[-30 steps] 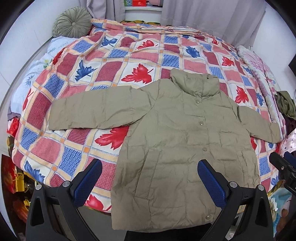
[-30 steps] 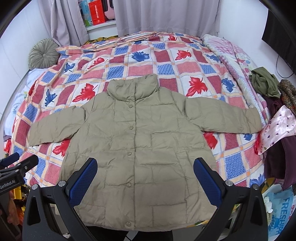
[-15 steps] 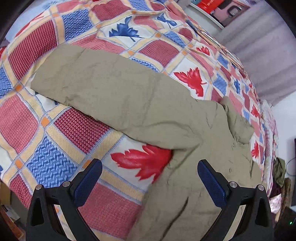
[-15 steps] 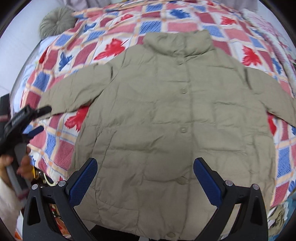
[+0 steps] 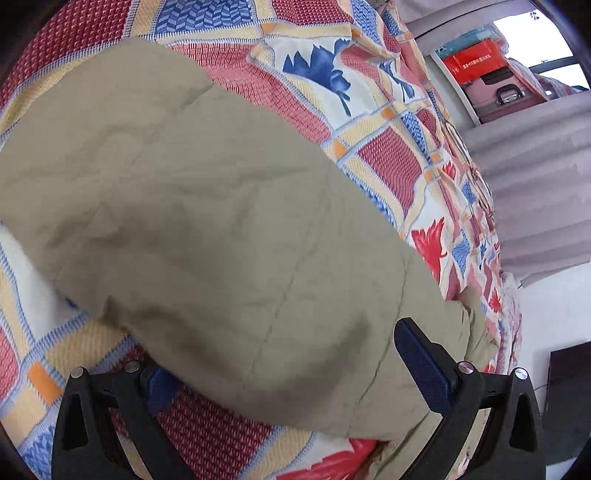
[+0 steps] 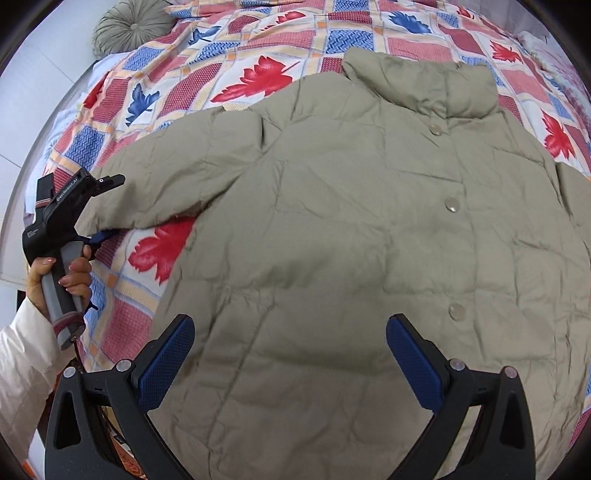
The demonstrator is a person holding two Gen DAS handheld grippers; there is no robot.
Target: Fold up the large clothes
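Flat – jacket (image 6: 351, 240) collar away, sleeve out sideways; left claw (image 5: 295, 365) wide astride cuff, right claw (image 6: 291, 358) wide.

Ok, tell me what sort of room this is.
Most likely a bedroom: a bed under a leaf-patterned quilt, a round pleated cushion at its head, and curtains behind. The khaki jacket lies spread on the bed.

Jacket (image 6: 351, 229) plain khaki-olive; bedspread (image 6: 258, 48) red, blue, cream checks with maple leaves; cushion (image 6: 129, 26) grey-green.
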